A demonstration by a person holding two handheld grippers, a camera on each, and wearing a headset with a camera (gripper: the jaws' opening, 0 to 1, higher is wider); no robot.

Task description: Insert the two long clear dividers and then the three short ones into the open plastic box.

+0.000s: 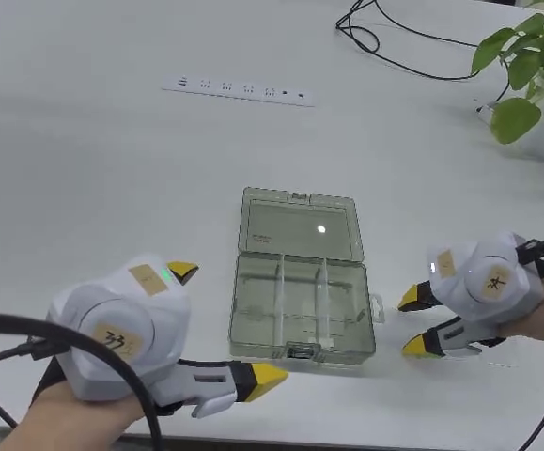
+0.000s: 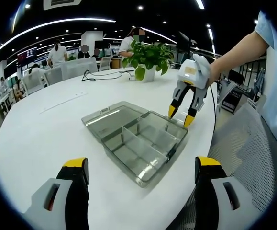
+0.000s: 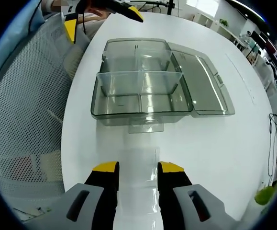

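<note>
The open smoky-clear plastic box (image 1: 237, 315) lies in the middle of the white table, its lid (image 1: 300, 228) folded flat on the far side. Two long clear dividers (image 1: 278, 299) (image 1: 320, 299) stand in the box. My left gripper (image 1: 226, 324) hovers front-left of the box, open wide with nothing in it; in its own view (image 2: 141, 162) the box (image 2: 143, 143) lies ahead. My right gripper (image 1: 416, 323) is just right of the box. In its own view (image 3: 138, 167) it is shut on a short clear divider (image 3: 139, 189), facing the box wall (image 3: 143, 114).
At the back of the table are a white power strip (image 1: 239, 91), black cables (image 1: 394, 42) and a potted plant (image 1: 535, 66). A mesh chair (image 3: 23, 120) stands off the table's near edge. People sit at far desks (image 2: 57, 52).
</note>
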